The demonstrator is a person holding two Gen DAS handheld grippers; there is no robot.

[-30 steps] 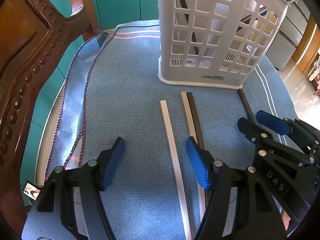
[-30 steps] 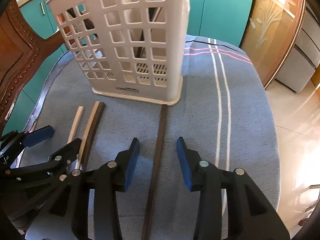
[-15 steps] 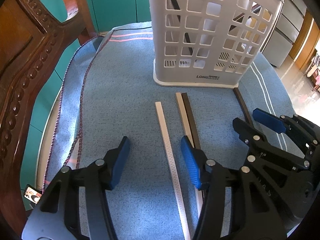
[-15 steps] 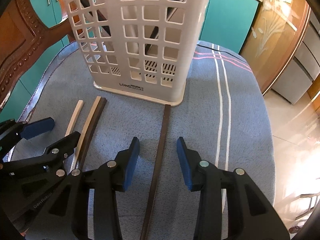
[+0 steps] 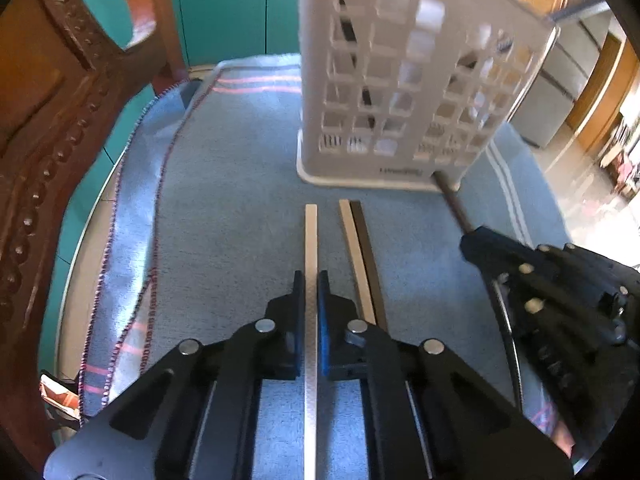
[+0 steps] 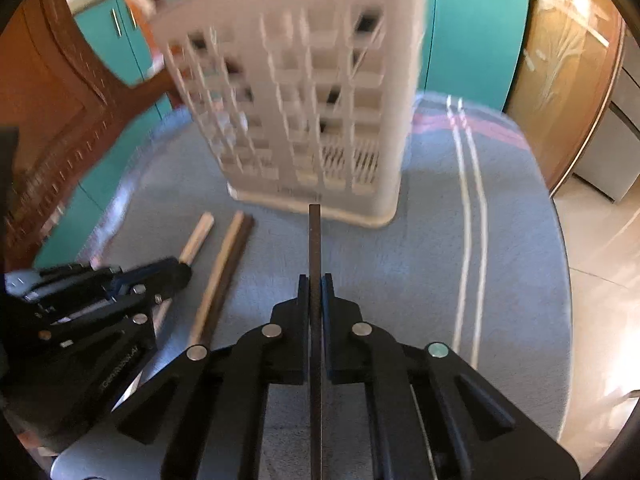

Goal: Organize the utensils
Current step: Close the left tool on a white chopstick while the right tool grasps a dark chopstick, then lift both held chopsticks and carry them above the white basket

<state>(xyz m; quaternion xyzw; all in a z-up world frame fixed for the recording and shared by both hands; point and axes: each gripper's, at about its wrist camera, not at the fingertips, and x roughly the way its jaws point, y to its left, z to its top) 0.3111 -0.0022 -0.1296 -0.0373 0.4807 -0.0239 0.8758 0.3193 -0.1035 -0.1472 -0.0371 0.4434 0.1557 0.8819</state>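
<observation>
My left gripper (image 5: 311, 280) is shut on a pale chopstick (image 5: 311, 236) that points toward the white slotted basket (image 5: 404, 80). My right gripper (image 6: 316, 282) is shut on a dark chopstick (image 6: 315, 240), its tip near the basket's base (image 6: 316, 206). A pale and a dark chopstick lie side by side on the blue cloth between the grippers (image 5: 360, 248), also in the right wrist view (image 6: 224, 272). The right gripper shows in the left wrist view (image 5: 472, 240) and the left gripper in the right wrist view (image 6: 176, 272). Dark sticks stand inside the basket.
A blue cloth (image 5: 224, 208) covers the round table. A carved wooden chair back (image 5: 48, 112) stands at the left. Teal cabinets (image 6: 476, 32) lie behind, and the table edge drops to the floor at the right (image 6: 600, 260).
Both grippers closed, the left on the pale chopstick and the right on the dark chopstick. Both views are blurred by motion now.
</observation>
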